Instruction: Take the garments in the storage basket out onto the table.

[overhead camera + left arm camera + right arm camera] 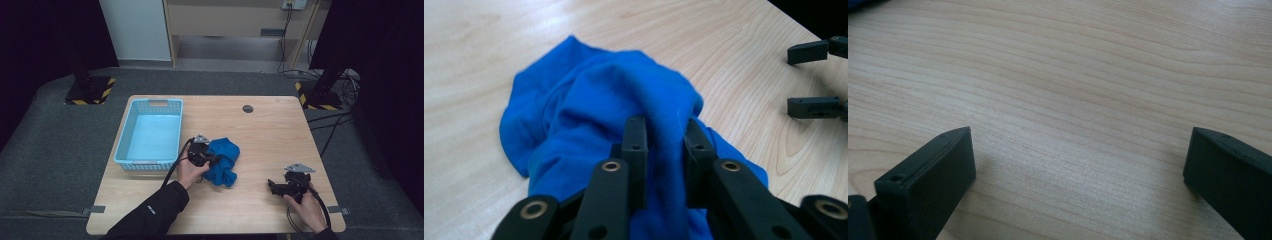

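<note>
Blue cloth [589, 115] crumpled mid-tabletop [270, 130], right of basket [152, 132]. Fold pinched by left gripper [664, 145] fingers. Right gripper [1078, 165] held wide open, empty, near right. Cloth best lifted fully clear before being carried left, over basket rim.

Wooden table [270, 135] and background fittings
A dark round grommet [247, 108] sits near the far edge; striped-edged stand bases [90, 91] flank the table.

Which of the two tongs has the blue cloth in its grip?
The left tongs: its jaws are pinched on a fold of the blue cloth. The right tongs are spread wide over bare table, holding nothing.
</note>
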A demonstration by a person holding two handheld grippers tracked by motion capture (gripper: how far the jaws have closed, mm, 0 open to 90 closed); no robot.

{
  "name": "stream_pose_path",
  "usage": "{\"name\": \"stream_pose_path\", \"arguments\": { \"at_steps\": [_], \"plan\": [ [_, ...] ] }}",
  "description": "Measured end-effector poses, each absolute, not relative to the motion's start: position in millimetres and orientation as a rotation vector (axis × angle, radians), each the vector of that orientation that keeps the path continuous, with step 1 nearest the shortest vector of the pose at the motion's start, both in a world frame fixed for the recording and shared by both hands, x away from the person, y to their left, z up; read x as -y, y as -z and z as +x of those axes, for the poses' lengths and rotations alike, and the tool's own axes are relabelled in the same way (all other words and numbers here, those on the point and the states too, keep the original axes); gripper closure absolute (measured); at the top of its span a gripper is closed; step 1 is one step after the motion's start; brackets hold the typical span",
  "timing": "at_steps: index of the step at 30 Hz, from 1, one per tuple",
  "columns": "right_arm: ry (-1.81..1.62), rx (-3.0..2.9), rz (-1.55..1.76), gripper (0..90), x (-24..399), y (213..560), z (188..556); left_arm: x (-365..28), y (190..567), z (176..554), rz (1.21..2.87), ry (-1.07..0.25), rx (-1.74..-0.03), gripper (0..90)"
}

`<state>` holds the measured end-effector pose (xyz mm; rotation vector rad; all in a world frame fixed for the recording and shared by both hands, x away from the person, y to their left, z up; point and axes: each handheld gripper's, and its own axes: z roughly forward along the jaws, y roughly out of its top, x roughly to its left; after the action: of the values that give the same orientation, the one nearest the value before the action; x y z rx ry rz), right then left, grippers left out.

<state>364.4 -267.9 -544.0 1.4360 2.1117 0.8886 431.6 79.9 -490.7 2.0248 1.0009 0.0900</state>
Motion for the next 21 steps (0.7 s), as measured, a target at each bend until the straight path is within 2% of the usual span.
{"name": "stream_pose_path", "arguments": {
  "at_steps": [5,21],
  "plan": [
    [-0.888,-2.112,1.436,0.4,267.9,544.0,364.4,-81.3,492.2,432.9,2.033,-0.067,-1.035,70.5],
    [-0.889,-2.112,1.436,0.4,267.9,544.0,364.4,-76.8,496.8,433.8,2.046,0.049,-1.046,33.4]
  ]
}}
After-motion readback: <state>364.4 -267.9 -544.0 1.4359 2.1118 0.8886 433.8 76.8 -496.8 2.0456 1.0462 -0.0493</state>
